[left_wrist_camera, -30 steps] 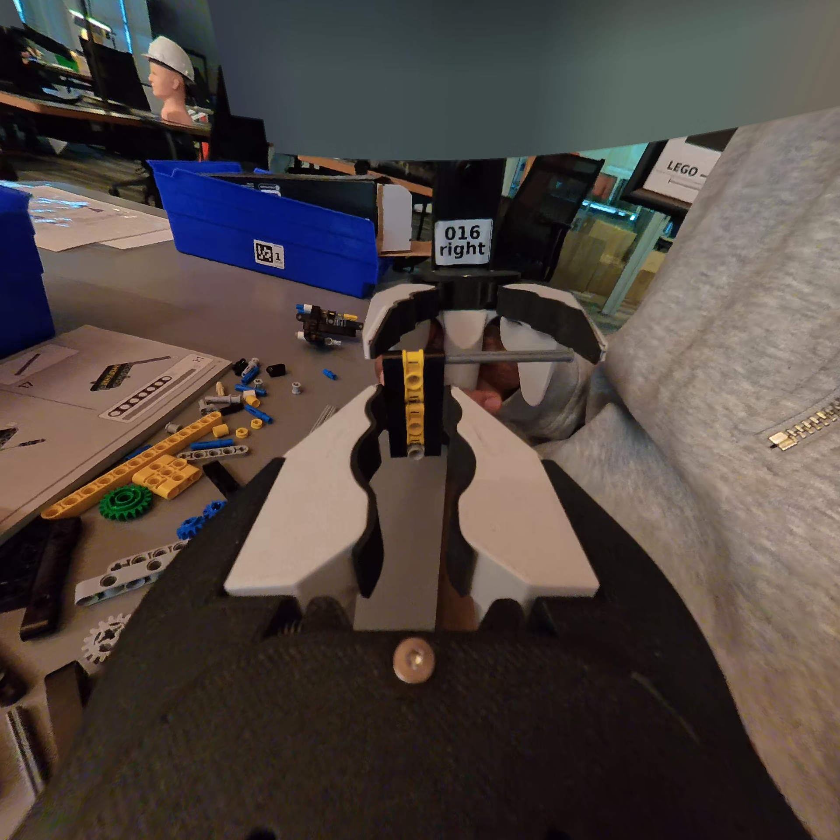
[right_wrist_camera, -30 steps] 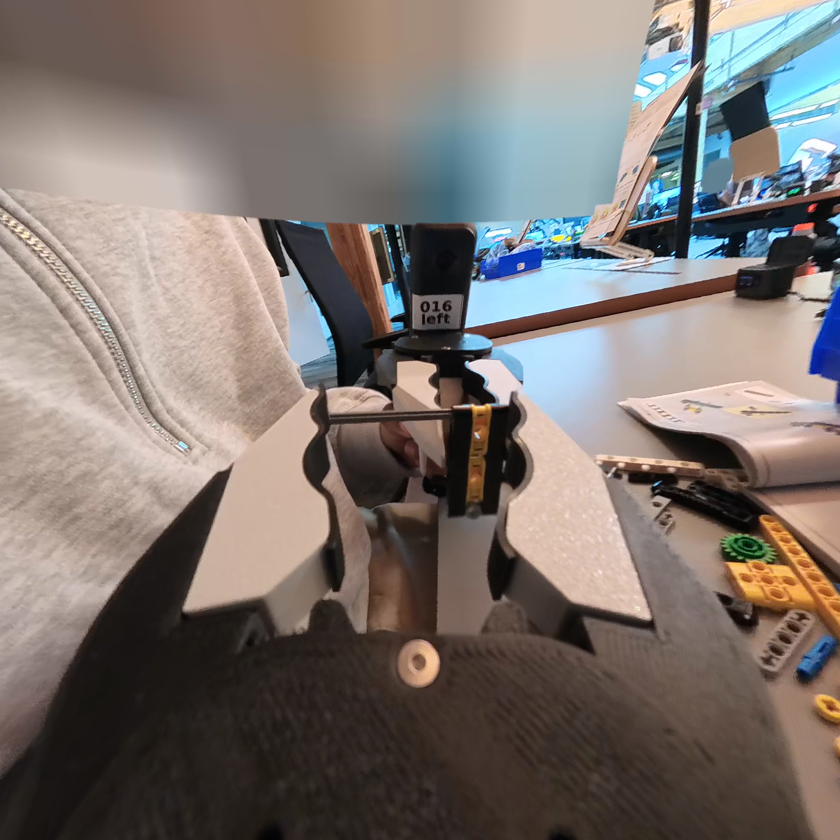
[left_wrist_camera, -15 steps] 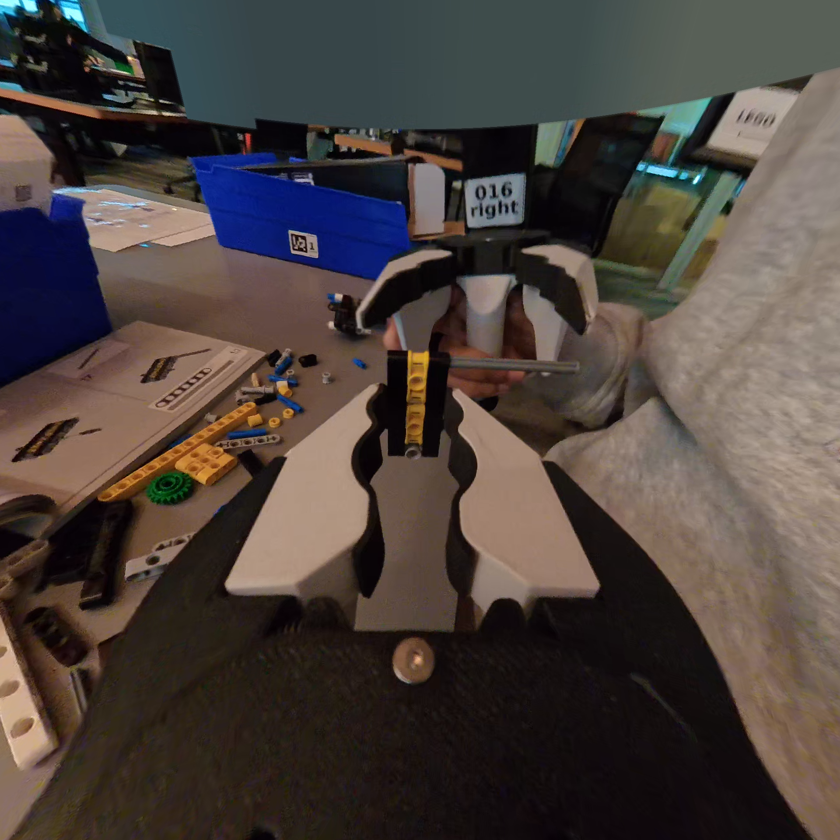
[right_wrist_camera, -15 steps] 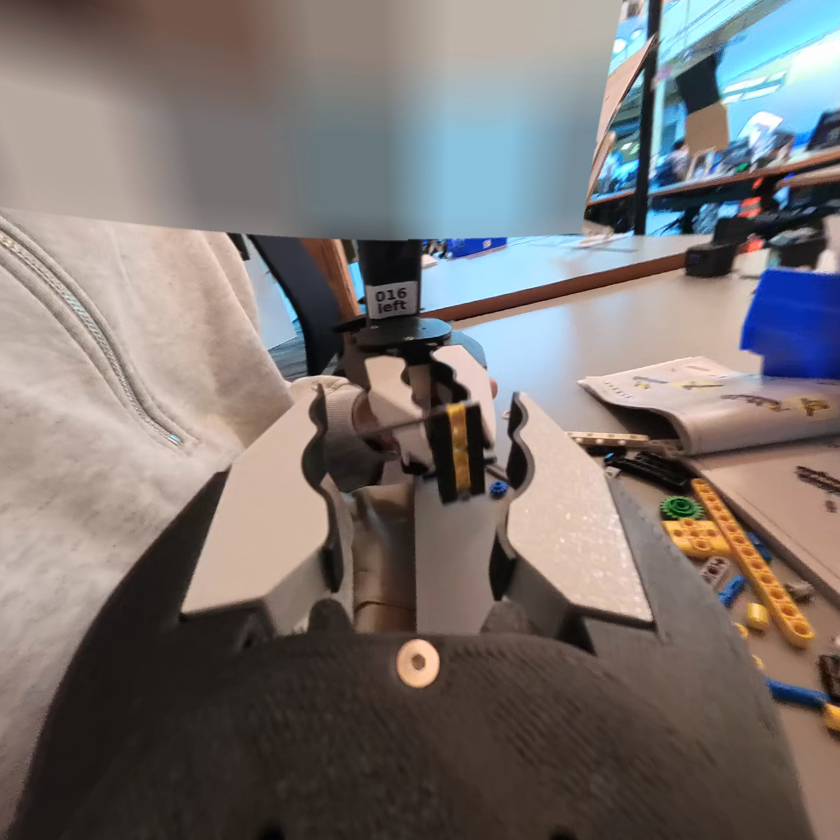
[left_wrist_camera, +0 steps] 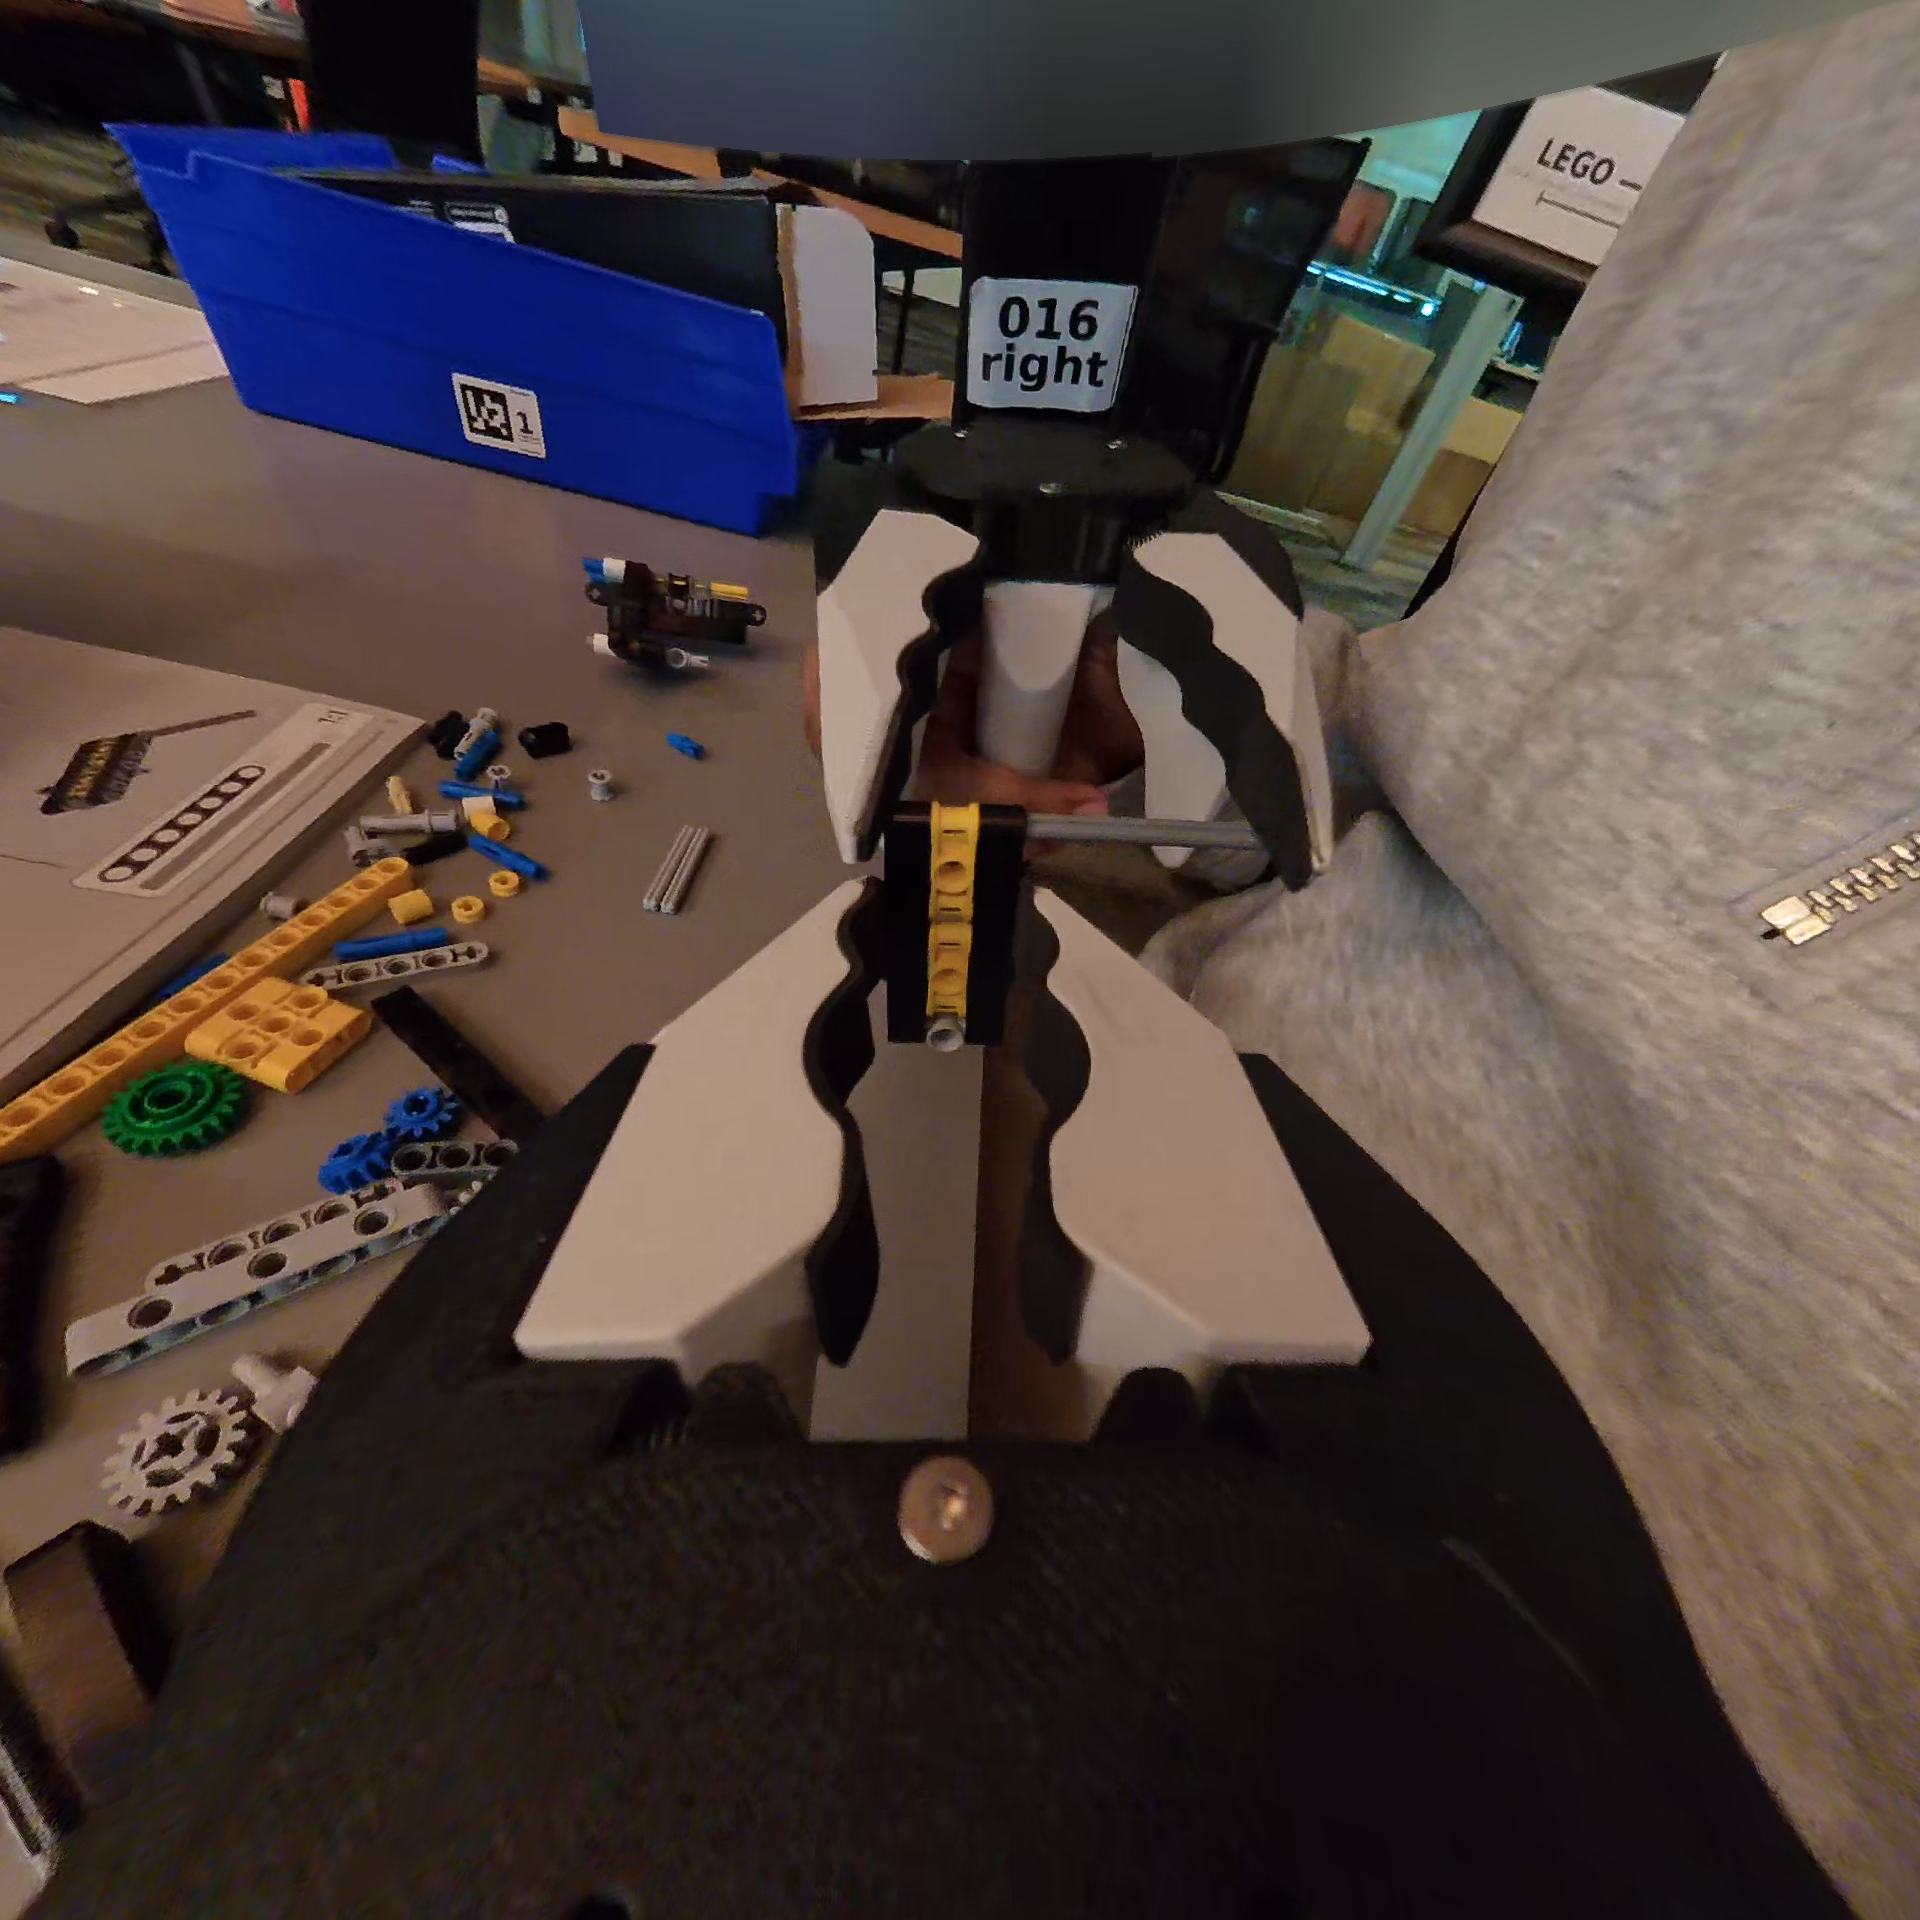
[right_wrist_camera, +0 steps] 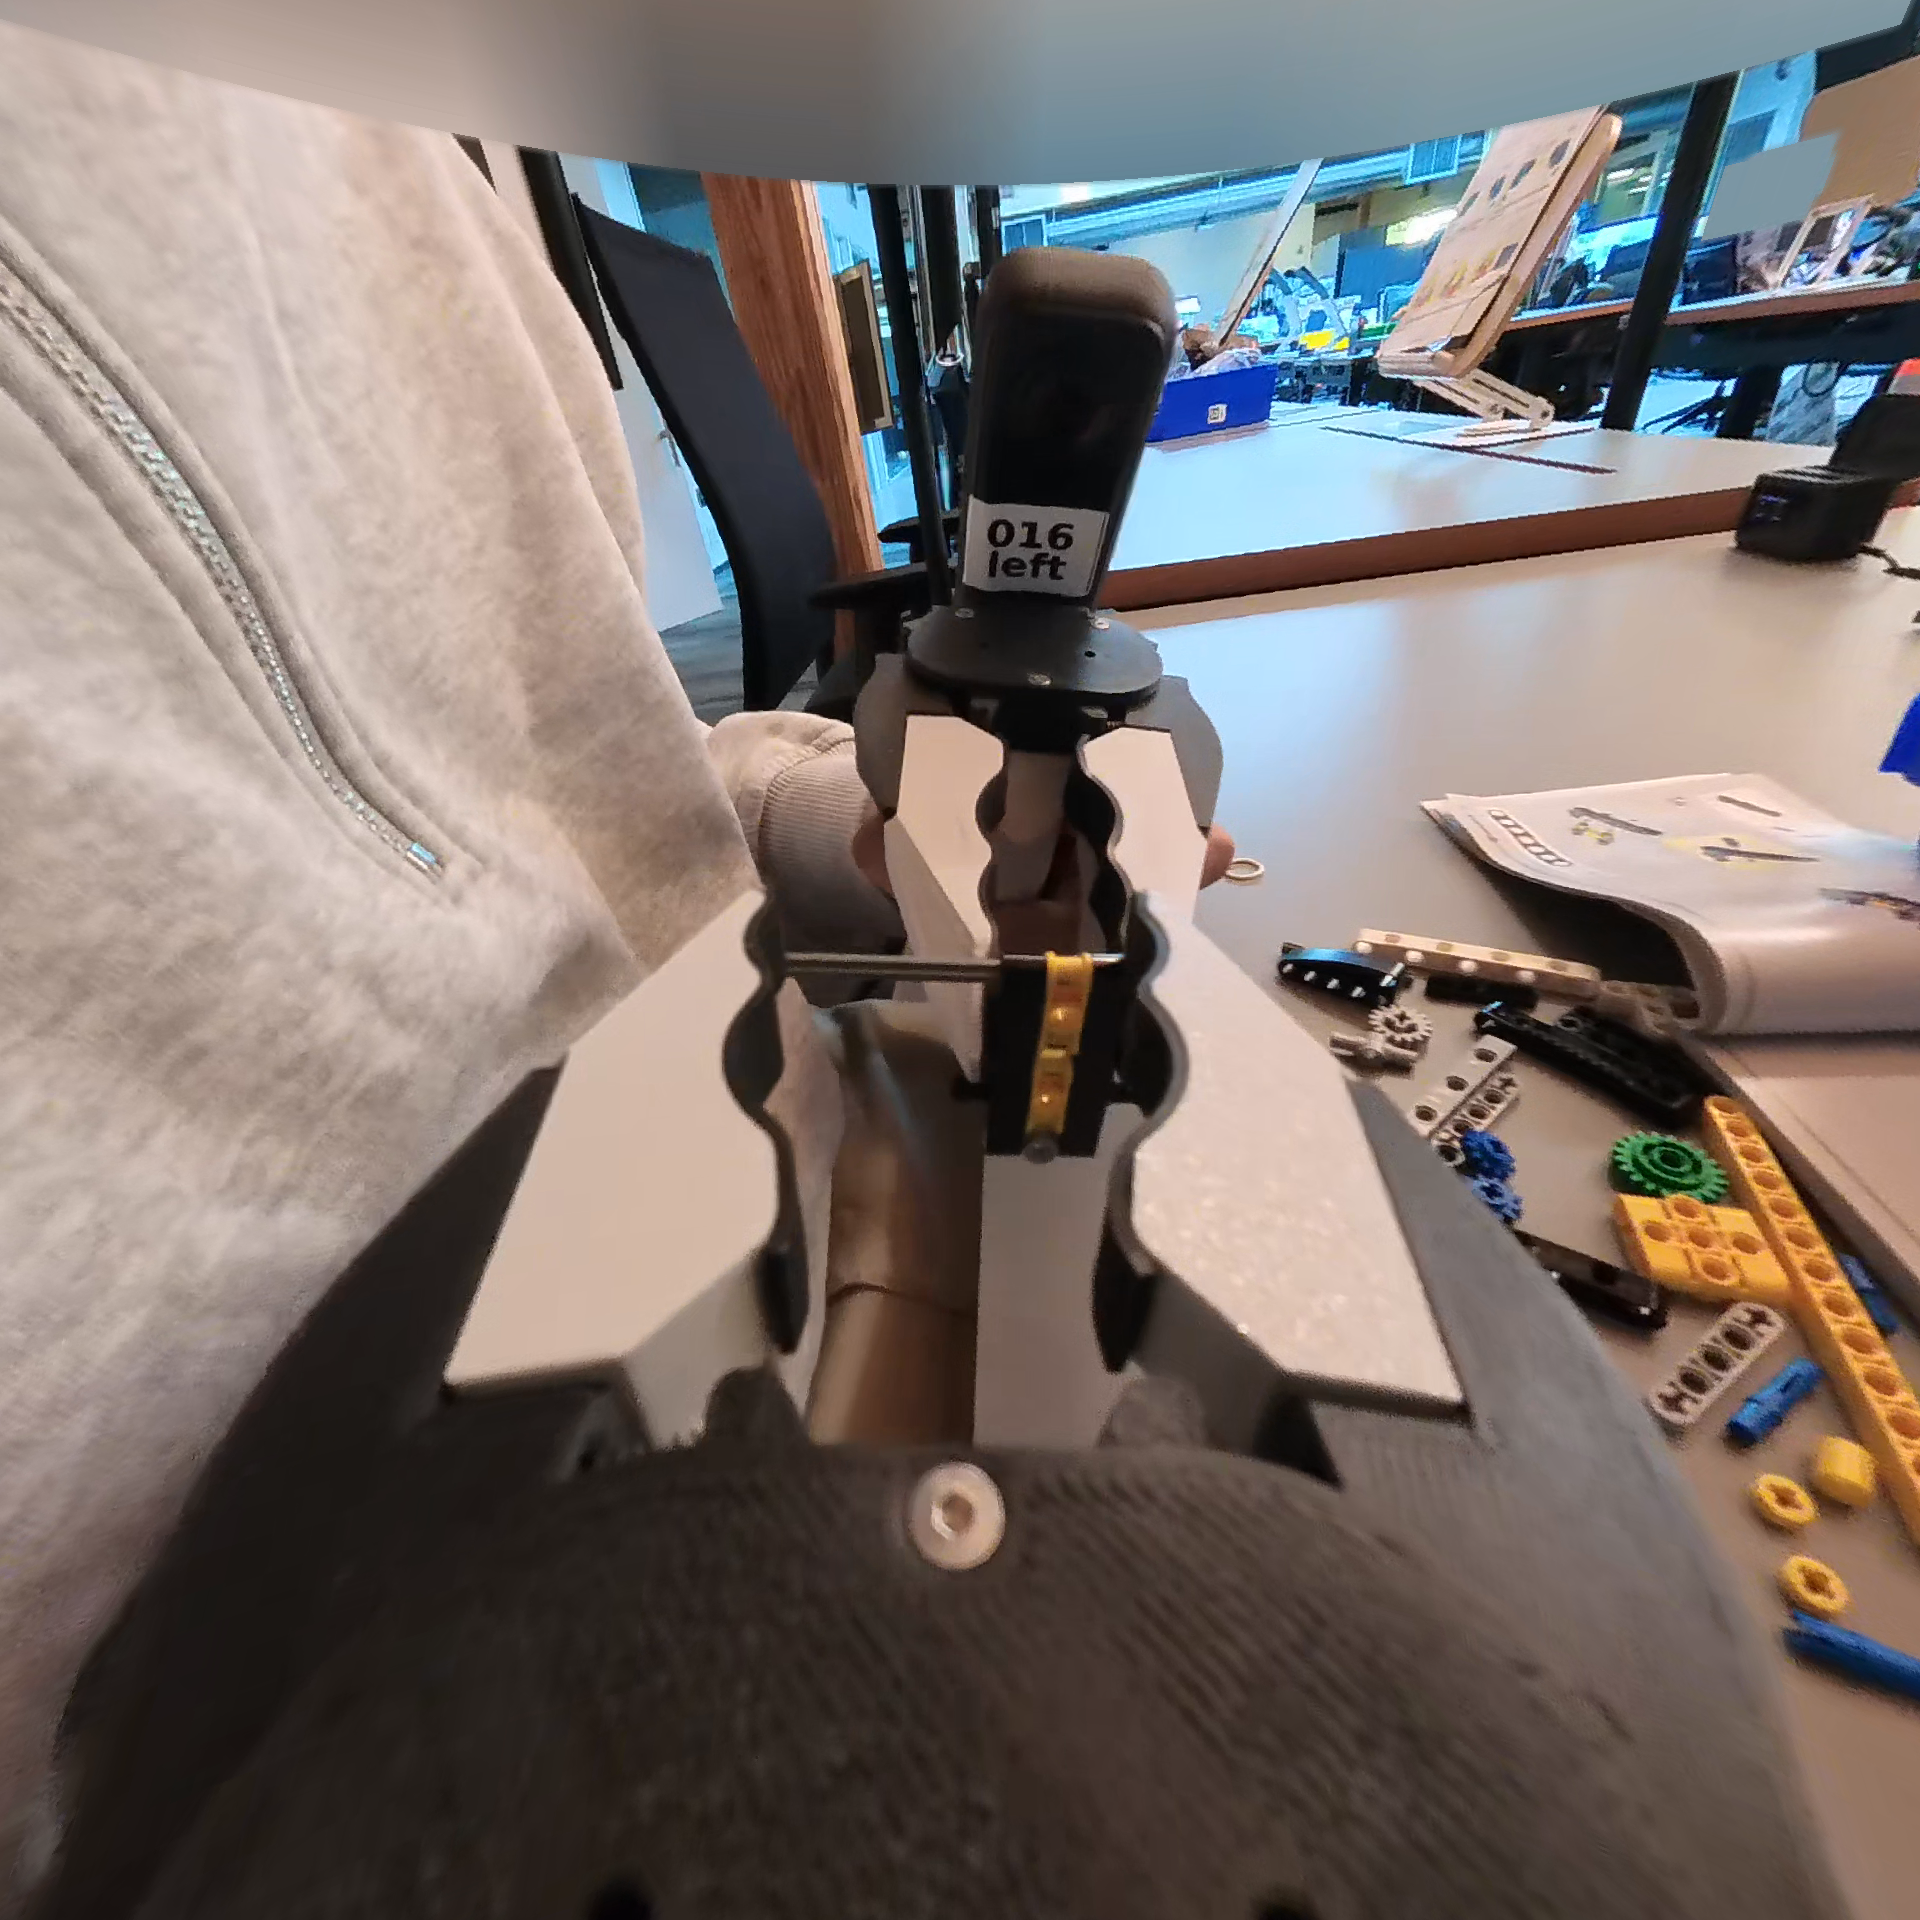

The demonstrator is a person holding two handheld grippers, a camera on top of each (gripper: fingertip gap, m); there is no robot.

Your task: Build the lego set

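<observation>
My left gripper (left_wrist_camera: 951, 904) is shut on a beam stack (left_wrist_camera: 951, 925), a yellow beam between two black ones, held upright in the air. A grey axle (left_wrist_camera: 1143, 829) sticks out sideways from the top of the stack. My right gripper (right_wrist_camera: 956, 935) faces the left one and straddles both. One of its fingers rests on the free end of the axle (right_wrist_camera: 894, 966). The other finger rests against the stack (right_wrist_camera: 1060, 1039). In the left wrist view the right gripper (left_wrist_camera: 1081, 852) reaches down from above. The left gripper (right_wrist_camera: 1055, 966) also shows in the right wrist view.
Loose parts lie on the grey table: a long yellow beam (left_wrist_camera: 197, 997), a green gear (left_wrist_camera: 175, 1110), blue pins and grey beams. An instruction booklet (left_wrist_camera: 156, 790), a small black sub-assembly (left_wrist_camera: 670, 613) and a blue bin (left_wrist_camera: 468, 343) lie farther off. A person's grey hoodie (left_wrist_camera: 1558, 727) is close by. The grippers are tip to tip, or close to it.
My right gripper drew back and up half a second ago, then came back around the axle and stack. Its jaws are narrower and the axle sticks out less than before.
</observation>
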